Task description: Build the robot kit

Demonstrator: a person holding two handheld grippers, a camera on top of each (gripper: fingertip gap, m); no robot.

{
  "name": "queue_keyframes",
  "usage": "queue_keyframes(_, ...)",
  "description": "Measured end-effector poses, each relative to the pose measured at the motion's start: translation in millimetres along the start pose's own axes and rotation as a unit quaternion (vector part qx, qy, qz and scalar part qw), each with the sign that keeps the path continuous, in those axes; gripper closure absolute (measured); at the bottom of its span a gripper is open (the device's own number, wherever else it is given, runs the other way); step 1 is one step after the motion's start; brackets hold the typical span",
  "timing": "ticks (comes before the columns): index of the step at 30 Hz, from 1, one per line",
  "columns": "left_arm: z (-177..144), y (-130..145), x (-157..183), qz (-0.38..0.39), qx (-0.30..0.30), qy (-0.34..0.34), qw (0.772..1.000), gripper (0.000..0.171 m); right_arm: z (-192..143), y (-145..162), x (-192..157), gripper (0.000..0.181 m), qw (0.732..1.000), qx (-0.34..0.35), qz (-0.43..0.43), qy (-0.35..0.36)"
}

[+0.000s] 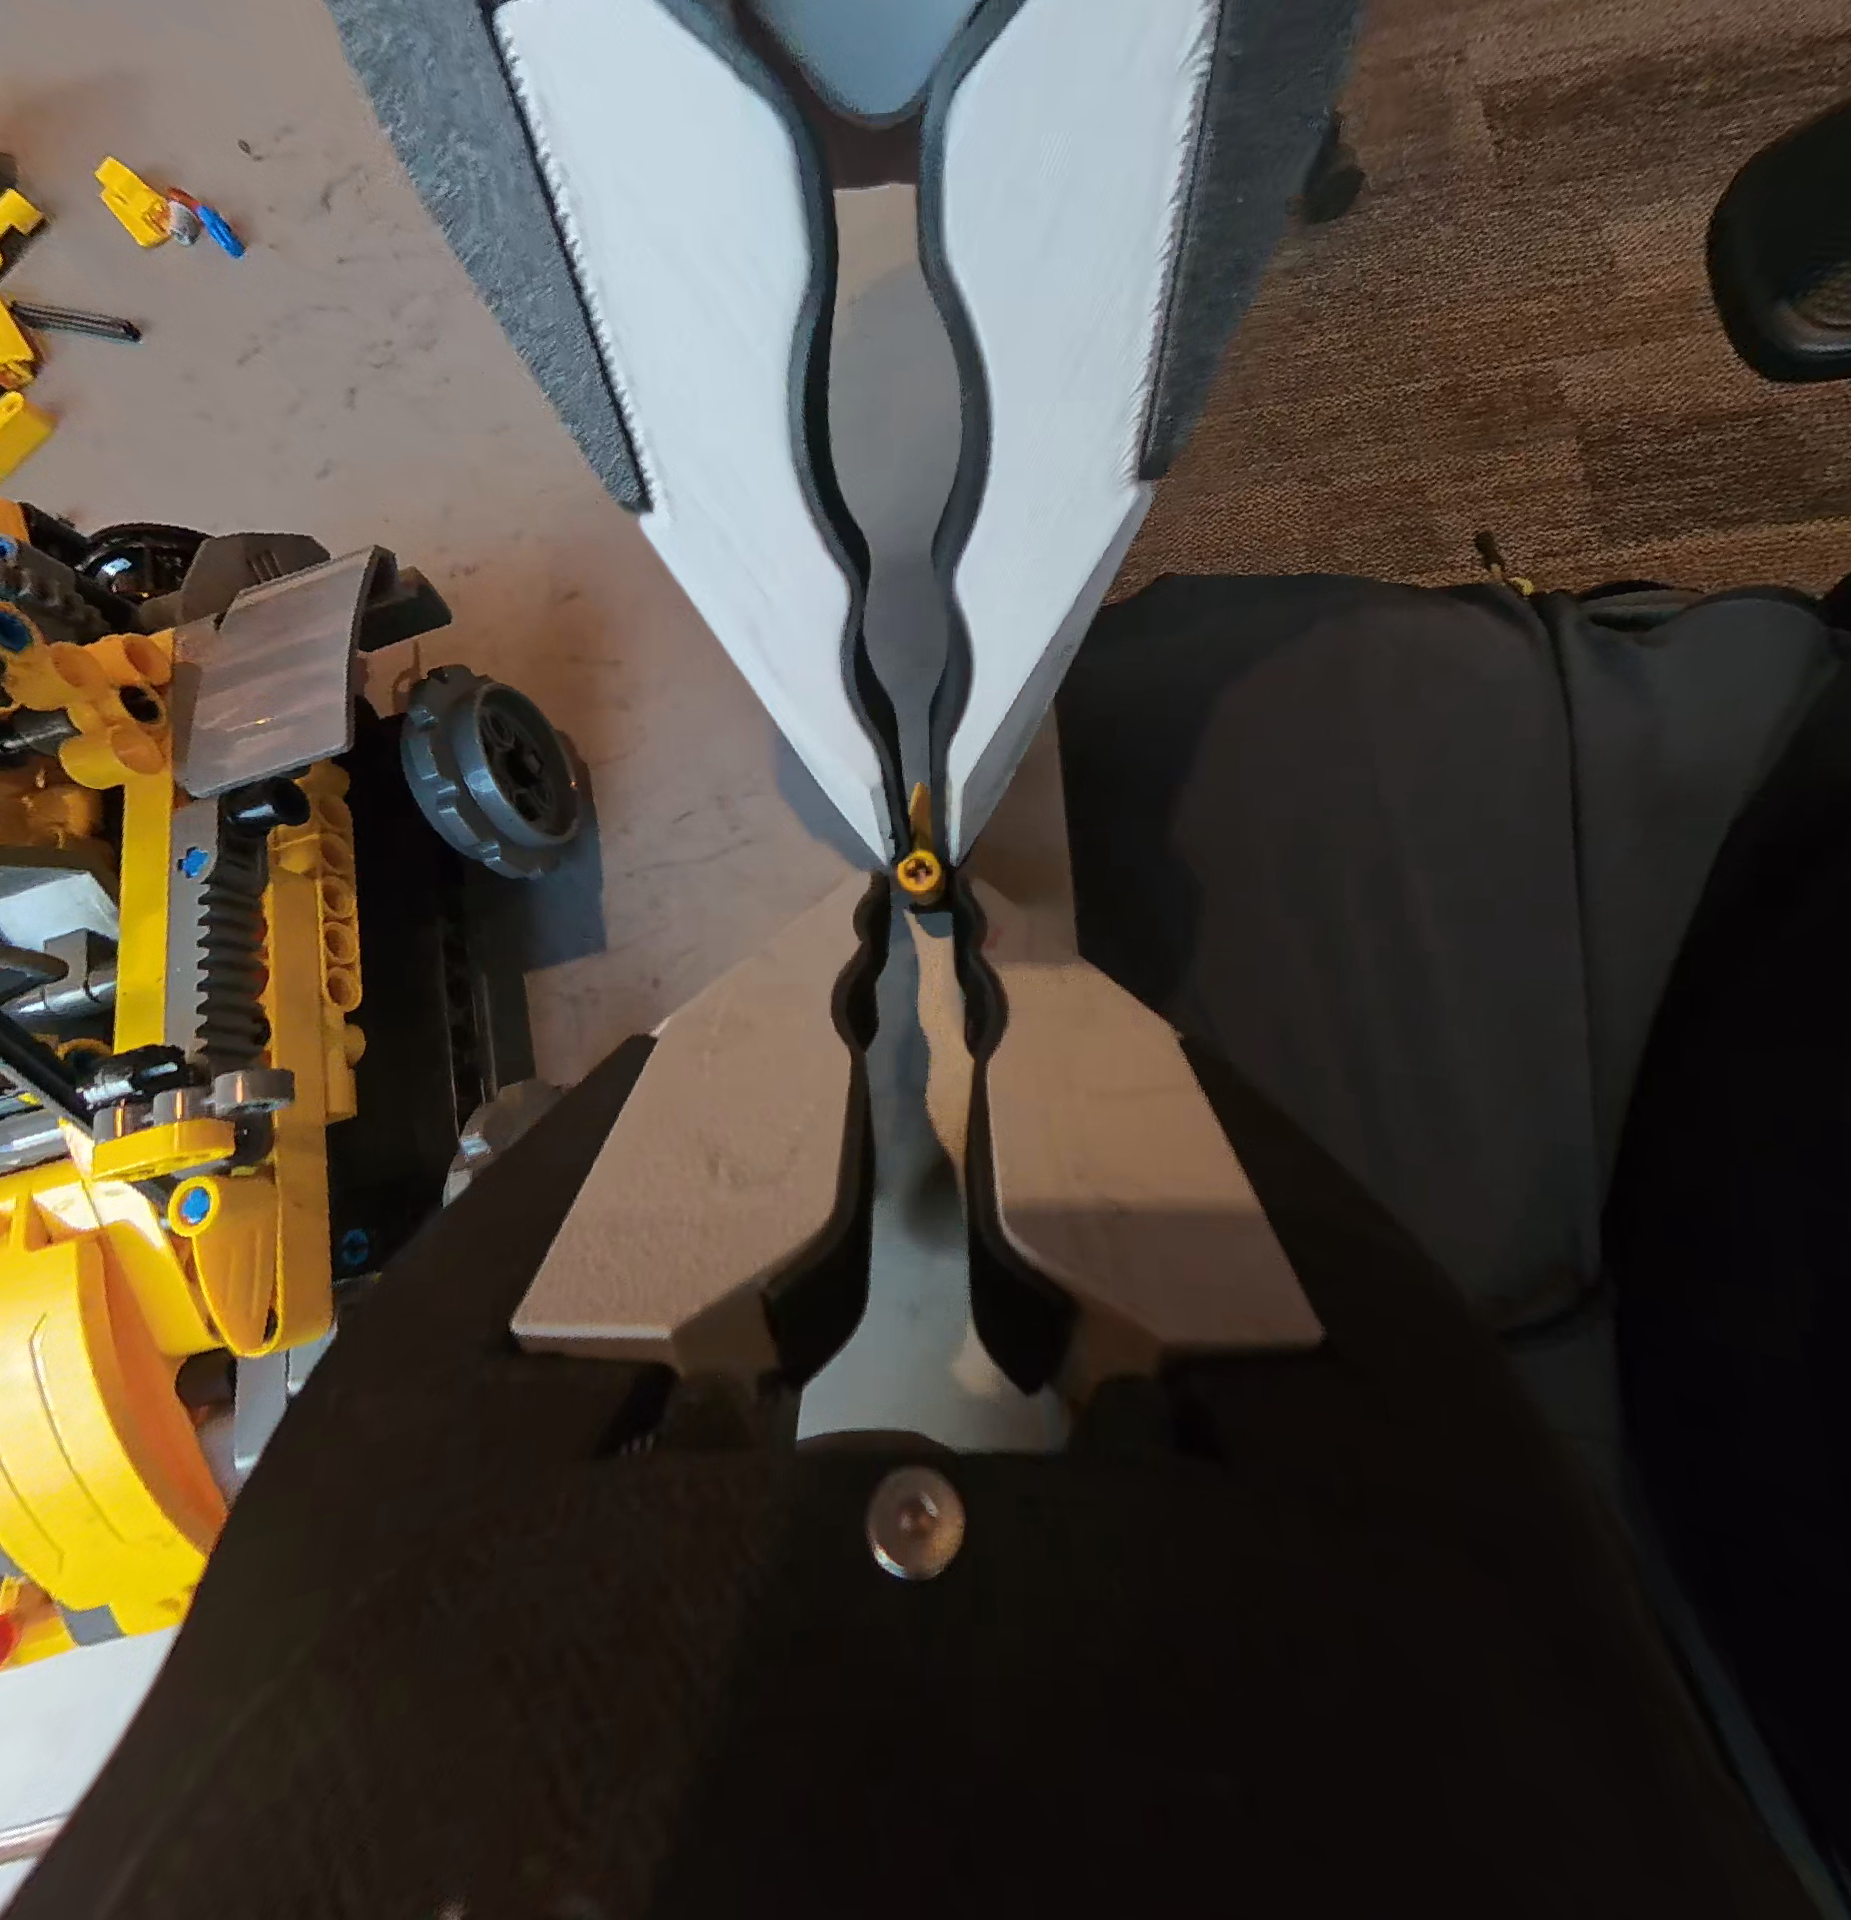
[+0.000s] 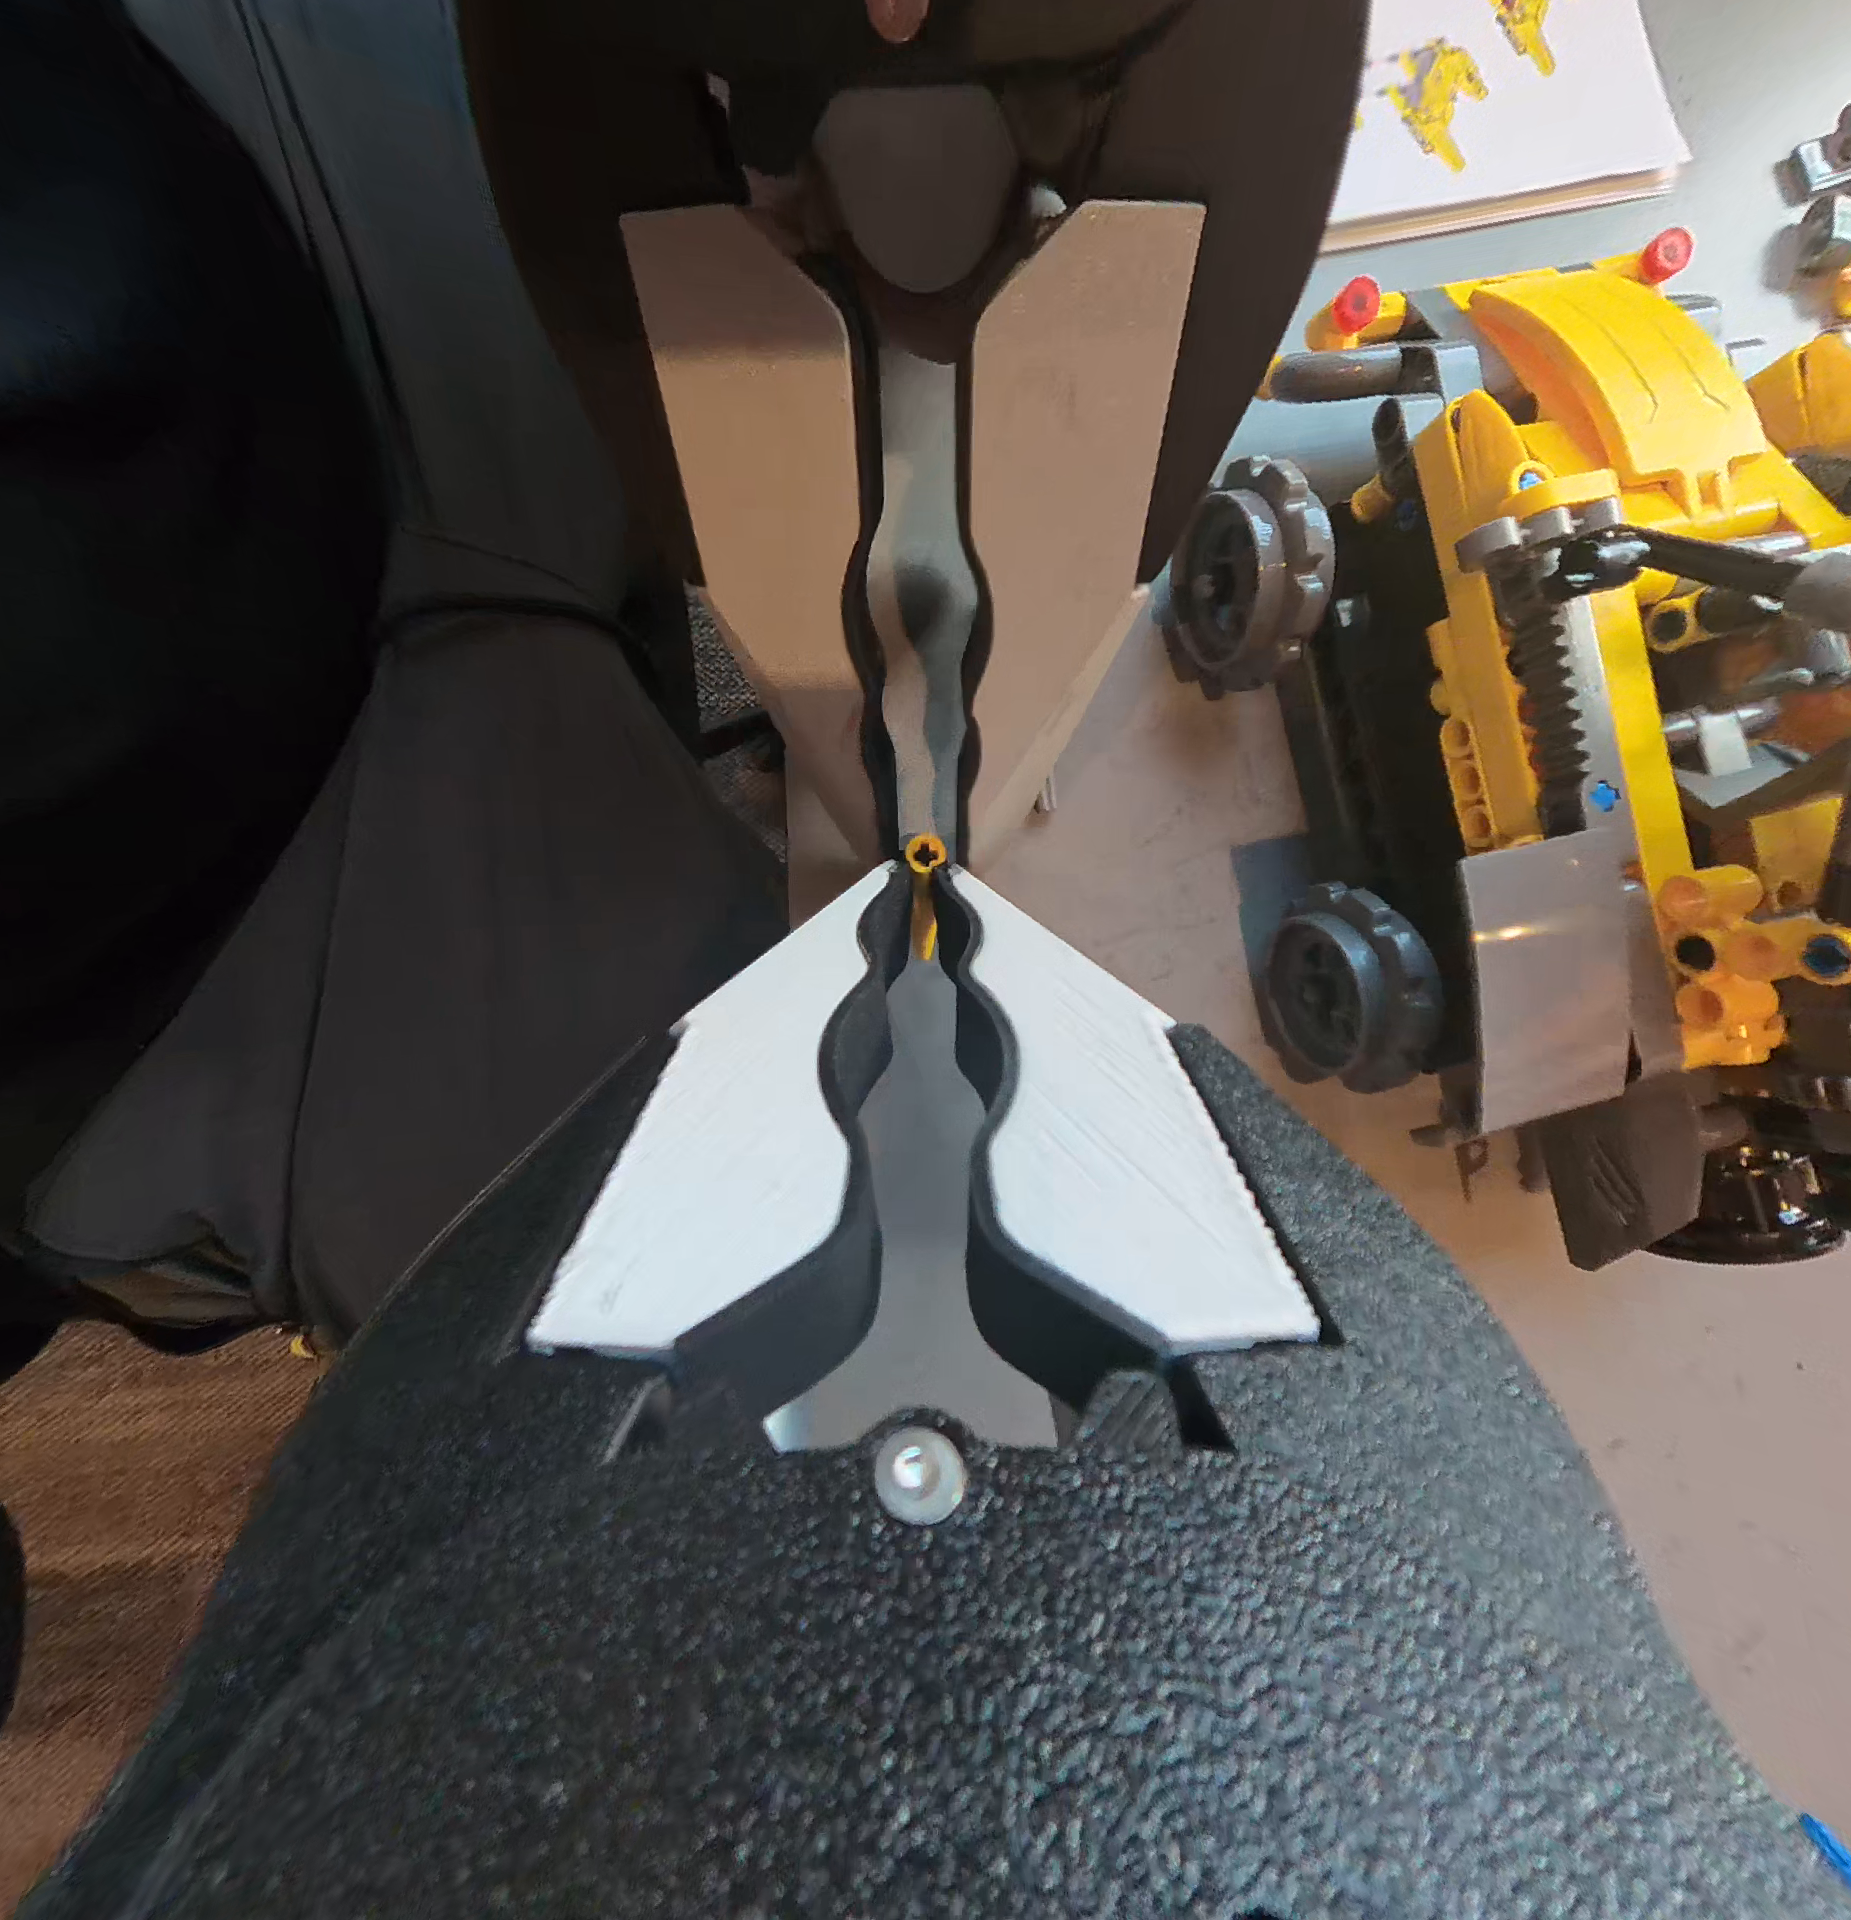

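1. My left gripper (image 1: 921, 902) is pinched tight on a tiny yellow peg (image 1: 918, 871). Its tips meet the tips of my other tool.
2. My right gripper (image 2: 923, 883) comes in from 12 o'clock in the left view. It is squeezed narrow on the same peg, tip to tip.
3. The peg sits in the middle of both views, above the table edge.
4. A big yellow toy truck (image 1: 152, 935) stands on the pale table (image 1: 630, 644) at 9 o'clock from my left tool.
5. A grey wheel (image 1: 495, 764) sits on the truck's near side.
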State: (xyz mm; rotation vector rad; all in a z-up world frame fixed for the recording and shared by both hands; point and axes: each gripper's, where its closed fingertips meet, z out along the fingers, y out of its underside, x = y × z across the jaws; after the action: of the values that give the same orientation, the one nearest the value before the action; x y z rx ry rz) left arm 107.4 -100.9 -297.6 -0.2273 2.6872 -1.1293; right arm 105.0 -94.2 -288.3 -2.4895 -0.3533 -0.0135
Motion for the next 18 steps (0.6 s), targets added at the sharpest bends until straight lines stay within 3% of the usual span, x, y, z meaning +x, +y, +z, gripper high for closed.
queue_keyframes(1, -0.5, 0.2, -0.1, -0.004, 0.001, 0.002, 1.000, 0.162, 0.3, -0.5, -0.5, 0.179, 1.000, 0.006, 0.001, 0.003)
queue_keyframes(18, -4.4, -2.4, 3.9, -0.013, 0.009, 0.036, 0.999, 0.166, 1.8, -1.2, -1.6, 0.179, 0.999, -0.002, -0.036, 0.031)
